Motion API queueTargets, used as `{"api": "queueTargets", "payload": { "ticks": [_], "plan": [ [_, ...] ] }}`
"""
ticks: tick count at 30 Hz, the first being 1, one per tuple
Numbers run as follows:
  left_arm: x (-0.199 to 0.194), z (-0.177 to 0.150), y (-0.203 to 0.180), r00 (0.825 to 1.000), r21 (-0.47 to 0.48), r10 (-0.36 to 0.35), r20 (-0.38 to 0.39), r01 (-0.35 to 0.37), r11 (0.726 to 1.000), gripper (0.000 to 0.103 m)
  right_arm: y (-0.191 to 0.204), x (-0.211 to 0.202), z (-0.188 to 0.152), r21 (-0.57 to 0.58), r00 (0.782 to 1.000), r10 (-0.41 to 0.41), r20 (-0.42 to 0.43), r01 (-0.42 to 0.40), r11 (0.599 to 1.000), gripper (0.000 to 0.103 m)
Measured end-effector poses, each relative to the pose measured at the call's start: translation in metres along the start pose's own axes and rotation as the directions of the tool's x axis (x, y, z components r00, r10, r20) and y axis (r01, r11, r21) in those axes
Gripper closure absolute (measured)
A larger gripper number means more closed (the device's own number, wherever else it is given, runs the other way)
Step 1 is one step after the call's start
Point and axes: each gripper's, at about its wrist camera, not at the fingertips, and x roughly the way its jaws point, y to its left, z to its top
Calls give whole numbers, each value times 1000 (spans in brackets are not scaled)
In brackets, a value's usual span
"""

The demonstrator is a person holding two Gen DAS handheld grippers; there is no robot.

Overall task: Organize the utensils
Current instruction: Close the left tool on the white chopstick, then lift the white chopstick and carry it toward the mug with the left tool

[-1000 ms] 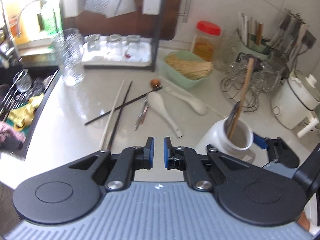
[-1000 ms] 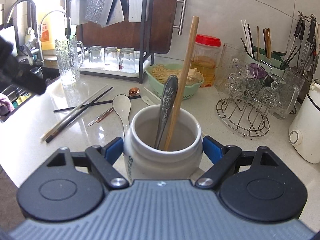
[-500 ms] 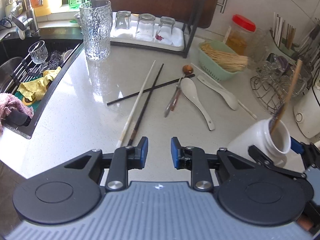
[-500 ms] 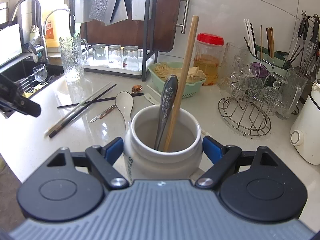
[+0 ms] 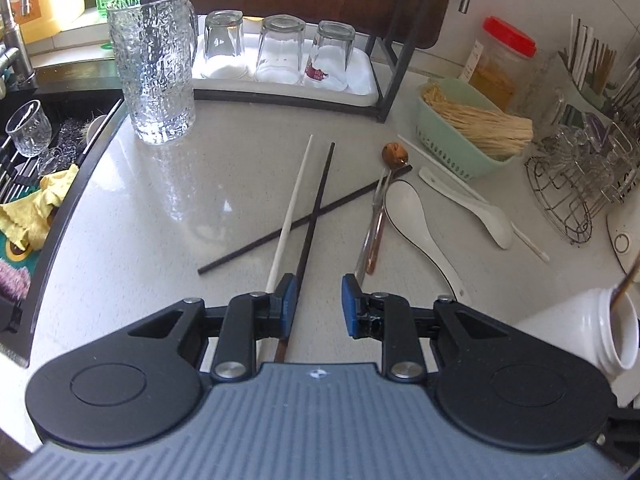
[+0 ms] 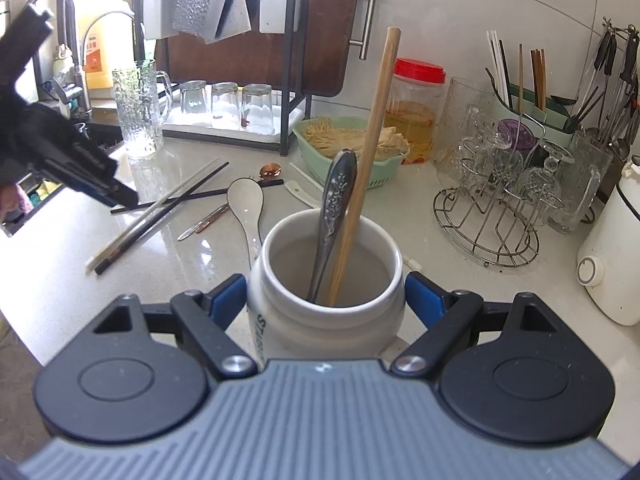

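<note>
My left gripper (image 5: 316, 300) hangs open just above the near ends of a white chopstick (image 5: 292, 208) and a black chopstick (image 5: 316, 208); the black one runs under its left pad, and nothing is gripped. A second black chopstick (image 5: 340, 204) crosses them. To the right lie a metal fork (image 5: 372, 232), a copper spoon (image 5: 394, 154) and two white ceramic spoons (image 5: 416, 220). My right gripper (image 6: 326, 300) is shut on a white jar (image 6: 320, 320) that holds a wooden chopstick (image 6: 372, 140) and a metal spoon (image 6: 336, 200). The left gripper (image 6: 120, 200) shows at the left there.
A glass pitcher (image 5: 156, 64) and a tray with three upturned glasses (image 5: 280, 52) stand at the back. A green basket (image 5: 460, 136), a red-lidded jar (image 5: 500, 64) and a wire glass rack (image 5: 576, 184) sit to the right. The sink (image 5: 40, 140) lies left, a white appliance (image 6: 612, 256) far right.
My left gripper has moved left and down from the jar toward the chopsticks, and its jaws have widened. The right gripper and the jar have stayed put.
</note>
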Motion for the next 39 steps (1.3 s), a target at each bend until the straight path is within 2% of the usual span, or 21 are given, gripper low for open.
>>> {"api": "queueTargets", "payload": {
  "ticks": [11,19,33,35,39],
  "plan": [
    [58,34,25,1000,-6,8,-24,-8,1000,78,2,2,3,9,1000,-22,-19,22,1000,15],
    [91,58,21,1000,19,6,-13,-5,1000,83,4,4,5,13,998,-37,-44,38,999,15],
    [115,74,10,1000,68,17,-19,-15,998,87,7,6,8,20,996,-62,-66,63,998,14],
    [118,78,5,999,93,30,-24,-28,995,95,7,5,8,20,996,-63,-65,64,998,14],
    [118,81,2,999,99,20,-31,-17,995,98,7,5,7,21,996,-65,-63,66,998,14]
  ]
}}
